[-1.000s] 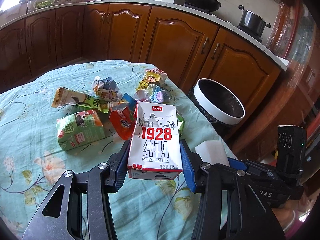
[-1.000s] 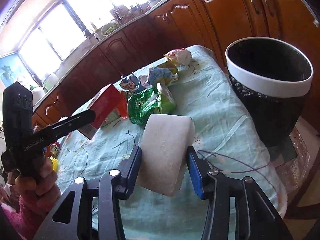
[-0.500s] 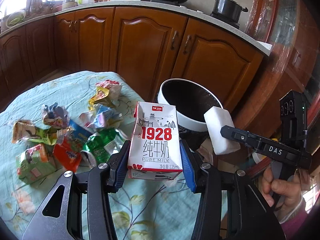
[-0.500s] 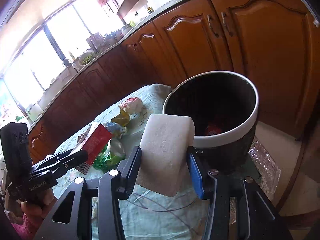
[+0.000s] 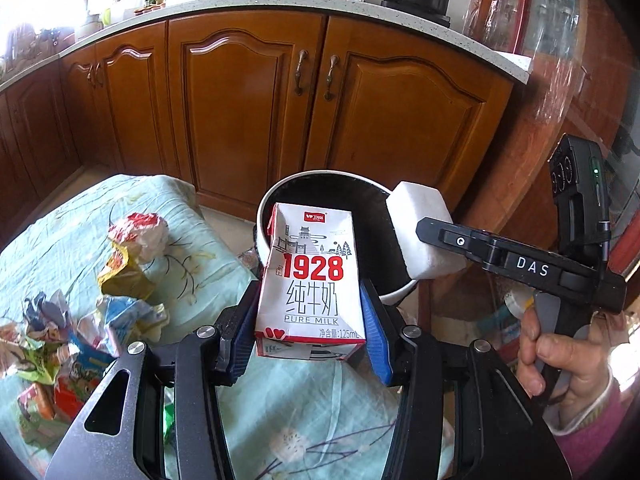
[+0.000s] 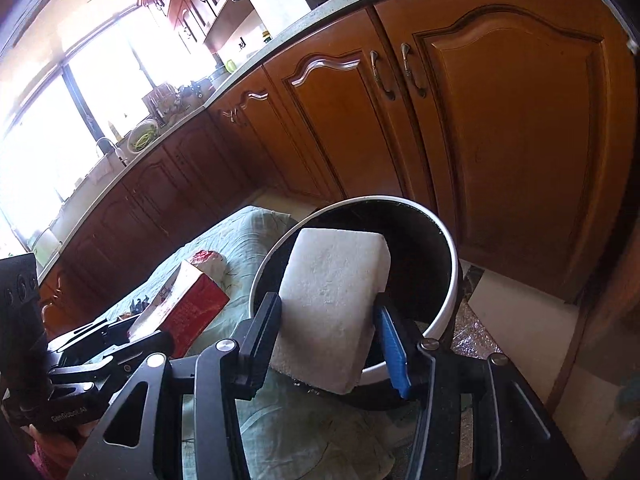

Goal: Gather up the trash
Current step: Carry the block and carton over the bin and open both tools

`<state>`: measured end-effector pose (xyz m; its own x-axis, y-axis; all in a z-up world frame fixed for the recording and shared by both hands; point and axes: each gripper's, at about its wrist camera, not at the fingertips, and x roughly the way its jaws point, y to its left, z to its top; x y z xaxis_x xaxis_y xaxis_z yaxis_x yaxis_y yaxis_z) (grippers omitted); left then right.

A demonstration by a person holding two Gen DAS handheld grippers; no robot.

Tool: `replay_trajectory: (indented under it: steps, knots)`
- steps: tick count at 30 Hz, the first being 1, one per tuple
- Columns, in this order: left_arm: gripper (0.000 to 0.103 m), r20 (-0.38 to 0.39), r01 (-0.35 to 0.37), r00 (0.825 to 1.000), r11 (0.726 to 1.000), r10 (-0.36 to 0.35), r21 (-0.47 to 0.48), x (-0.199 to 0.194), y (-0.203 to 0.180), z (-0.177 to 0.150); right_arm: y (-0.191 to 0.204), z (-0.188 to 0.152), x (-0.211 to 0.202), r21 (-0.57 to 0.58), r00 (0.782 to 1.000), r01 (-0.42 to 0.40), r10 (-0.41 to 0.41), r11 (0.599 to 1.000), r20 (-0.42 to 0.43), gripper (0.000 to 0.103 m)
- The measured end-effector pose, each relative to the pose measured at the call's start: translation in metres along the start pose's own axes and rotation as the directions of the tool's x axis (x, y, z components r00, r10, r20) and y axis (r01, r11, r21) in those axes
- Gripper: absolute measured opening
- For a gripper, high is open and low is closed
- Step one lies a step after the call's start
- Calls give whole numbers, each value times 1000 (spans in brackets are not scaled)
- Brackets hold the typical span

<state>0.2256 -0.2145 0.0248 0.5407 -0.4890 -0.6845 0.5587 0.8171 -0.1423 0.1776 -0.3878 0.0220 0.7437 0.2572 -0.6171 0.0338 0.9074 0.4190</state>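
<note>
Red-and-white 1928 milk carton [image 5: 310,280] sits clamped in the left gripper [image 5: 308,320]; right gripper [image 6: 328,332] pinches a white foam block [image 6: 332,304] over the white-rimmed black bin [image 6: 450,264].

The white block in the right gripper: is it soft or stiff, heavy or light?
The white block looks like foam, so probably light. Its corners stay square between the right gripper pads, so likely fairly stiff. The rough surface should not slip easily.

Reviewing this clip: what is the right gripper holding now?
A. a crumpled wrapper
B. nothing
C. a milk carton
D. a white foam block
D: the right gripper has its pads pressed on the white foam block near the trash bin; the milk carton is in the left gripper.
</note>
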Motion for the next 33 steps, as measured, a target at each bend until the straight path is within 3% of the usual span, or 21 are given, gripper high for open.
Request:
replay_trajectory:
  steps: [7,18,21,25,28,33]
  knots:
    - [46,-54,-2,999,999,4,39,38,-10,25,-8,9,16,-15,999,30,-30,999,-35,50]
    - [47,-123,-8,992,998,14,55,77,-19,39,-25,24,42,2,995,60,-60,998,-76,55]
    - [48,-139,-11,990,999,19,53,83,-21,40,-32,28,48,31,995,52,-49,998,-86,59]
    - [60,-134,-8,991,999,13,38,84,-21,40,-36,28,43,55,997,42,-38,998,-64,68]
    - [60,-118,-4,993,1000,7,25,78,-20,37,-37,24,34,72,999,31,-28,997,-40,70]
    - [61,-77,3,997,999,-6,-36,55,-9,20,-32,10,22,107,1000,1,-2,994,6,89]
